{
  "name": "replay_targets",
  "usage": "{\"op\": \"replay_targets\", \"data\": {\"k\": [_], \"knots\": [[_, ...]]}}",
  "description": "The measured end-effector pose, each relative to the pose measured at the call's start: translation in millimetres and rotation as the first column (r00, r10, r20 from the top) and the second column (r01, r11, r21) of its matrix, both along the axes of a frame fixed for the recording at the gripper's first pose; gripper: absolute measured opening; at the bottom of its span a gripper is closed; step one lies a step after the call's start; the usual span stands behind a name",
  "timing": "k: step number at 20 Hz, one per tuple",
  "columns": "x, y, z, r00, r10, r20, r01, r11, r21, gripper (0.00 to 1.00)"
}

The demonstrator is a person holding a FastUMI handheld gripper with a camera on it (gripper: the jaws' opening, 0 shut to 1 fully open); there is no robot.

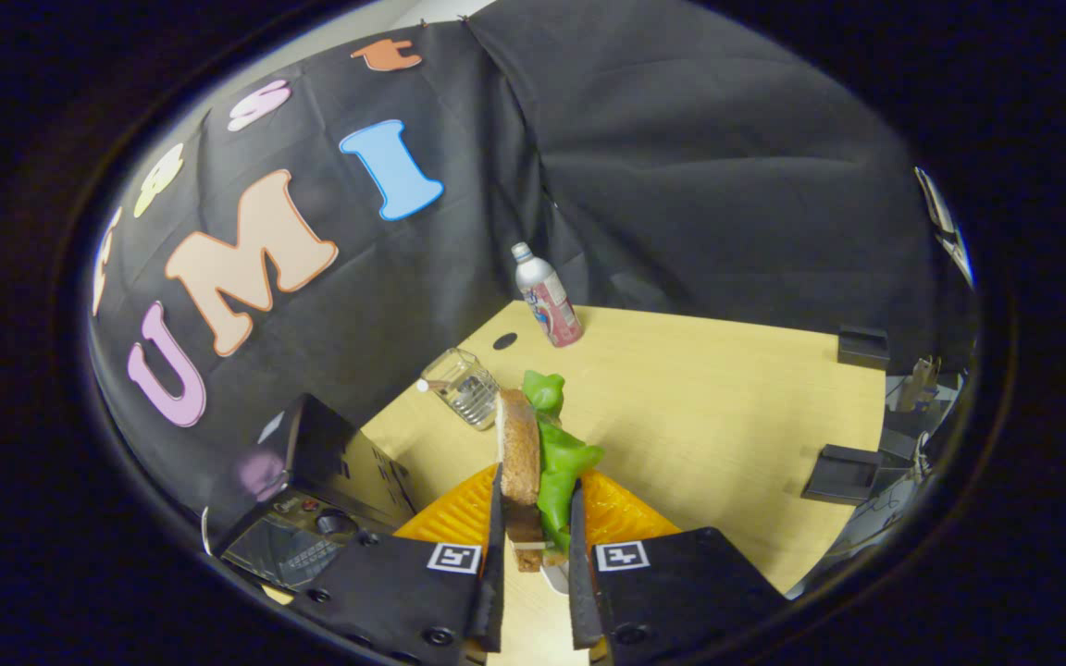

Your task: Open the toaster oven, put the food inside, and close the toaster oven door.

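A sandwich [533, 458] with a brown bread slice and green lettuce stands on edge between my fingers. My gripper [535, 541] is shut on it, one finger on the bread side and the other on the lettuce side. It hangs lifted over an orange plate [621, 513] on the wooden table [727, 435]. The black toaster oven [311, 499] stands to the left of my fingers, its glass door and knobs facing up toward me; whether the door is ajar I cannot tell.
A clear glass [464, 387] stands just beyond the sandwich, left of it. Farther back near the booth wall is a plastic bottle [549, 296]. Two black blocks [843, 474] [863, 347] sit along the table's right edge.
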State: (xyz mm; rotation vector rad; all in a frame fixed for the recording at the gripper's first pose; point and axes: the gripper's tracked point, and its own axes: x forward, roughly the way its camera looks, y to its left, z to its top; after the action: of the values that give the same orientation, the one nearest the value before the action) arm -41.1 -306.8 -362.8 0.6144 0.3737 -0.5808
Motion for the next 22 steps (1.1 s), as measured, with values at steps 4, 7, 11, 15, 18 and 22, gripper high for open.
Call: {"op": "replay_targets", "data": {"k": [4, 7, 11, 15, 18, 22], "knots": [[-5, 16, 23, 0.998, -0.001, 0.068, 0.001, 1.000, 0.005, 0.31], [-6, 41, 36, 0.992, 0.010, 0.126, -0.015, 0.999, 0.039, 0.31], [-10, 95, 38, 0.984, 0.062, 0.168, -0.080, 0.991, 0.106, 0.31], [-25, 147, 34, 0.980, 0.119, 0.160, -0.142, 0.980, 0.139, 0.31], [-27, 187, 30, 0.971, 0.169, 0.171, -0.199, 0.964, 0.178, 0.31], [-9, 239, 25, 0.954, 0.224, 0.201, -0.271, 0.928, 0.255, 0.31]]}}
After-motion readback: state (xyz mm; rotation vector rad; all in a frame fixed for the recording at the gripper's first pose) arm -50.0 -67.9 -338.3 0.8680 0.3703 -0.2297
